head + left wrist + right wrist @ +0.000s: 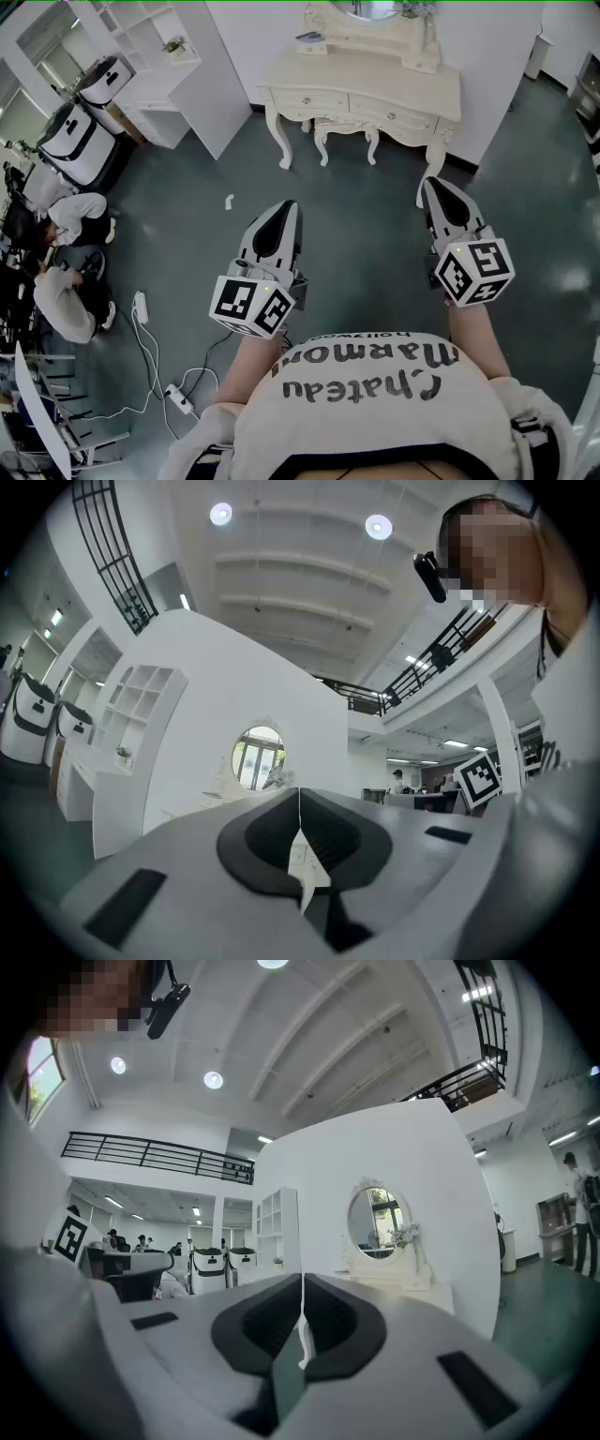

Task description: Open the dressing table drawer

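Observation:
A cream dressing table (366, 80) with an oval mirror stands against the white wall ahead, its drawers (389, 113) shut along the front. My left gripper (285, 212) is held out level over the dark floor, well short of the table, jaws shut with nothing in them. My right gripper (433, 187) is beside it, also shut and empty, its tip nearer the table's right leg. The left gripper view shows the closed jaw tip (299, 794) with the mirror (258, 757) far behind. In the right gripper view the closed jaw tip (302, 1281) points toward the mirror (380, 1224).
A small stool (345, 136) sits under the table. White shelving (164, 66) stands to the left, with two white machines (80, 136) beyond. People sit at far left (66, 281). Cables and a power strip (141, 307) lie on the floor; a white scrap (229, 200) lies nearby.

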`<state>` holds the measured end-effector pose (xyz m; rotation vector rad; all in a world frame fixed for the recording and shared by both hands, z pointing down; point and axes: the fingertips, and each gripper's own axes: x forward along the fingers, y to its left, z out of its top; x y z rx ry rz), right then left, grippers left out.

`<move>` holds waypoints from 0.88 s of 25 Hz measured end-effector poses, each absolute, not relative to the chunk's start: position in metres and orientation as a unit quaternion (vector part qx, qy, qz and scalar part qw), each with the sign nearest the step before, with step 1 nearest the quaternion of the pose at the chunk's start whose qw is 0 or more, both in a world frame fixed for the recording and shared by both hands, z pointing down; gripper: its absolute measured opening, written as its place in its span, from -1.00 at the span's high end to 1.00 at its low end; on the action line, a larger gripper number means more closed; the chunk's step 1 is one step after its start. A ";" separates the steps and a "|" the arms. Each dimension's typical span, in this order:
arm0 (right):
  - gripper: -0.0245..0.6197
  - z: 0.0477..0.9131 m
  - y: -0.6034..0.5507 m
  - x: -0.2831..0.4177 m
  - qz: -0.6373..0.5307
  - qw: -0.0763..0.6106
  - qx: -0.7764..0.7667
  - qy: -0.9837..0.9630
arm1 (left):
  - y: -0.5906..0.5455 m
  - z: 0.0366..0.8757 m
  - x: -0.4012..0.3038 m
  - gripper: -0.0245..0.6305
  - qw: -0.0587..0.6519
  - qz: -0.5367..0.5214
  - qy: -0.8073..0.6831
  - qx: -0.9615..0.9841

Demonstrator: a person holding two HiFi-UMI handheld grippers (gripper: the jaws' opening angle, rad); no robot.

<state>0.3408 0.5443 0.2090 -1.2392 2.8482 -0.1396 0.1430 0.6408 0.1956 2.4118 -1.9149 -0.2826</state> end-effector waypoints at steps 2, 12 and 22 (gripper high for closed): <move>0.84 0.208 0.544 0.338 -0.044 0.015 -0.399 0.916 | 0.640 0.195 0.140 0.85 0.025 -0.094 -0.620 0.779; 0.84 0.208 0.546 0.328 -0.045 0.013 -0.401 0.915 | 0.644 0.193 0.128 0.85 0.026 -0.098 -0.618 0.780; 0.84 0.192 0.553 0.288 -0.052 0.063 -0.379 0.922 | 0.662 0.205 0.093 0.85 0.048 -0.077 -0.590 0.802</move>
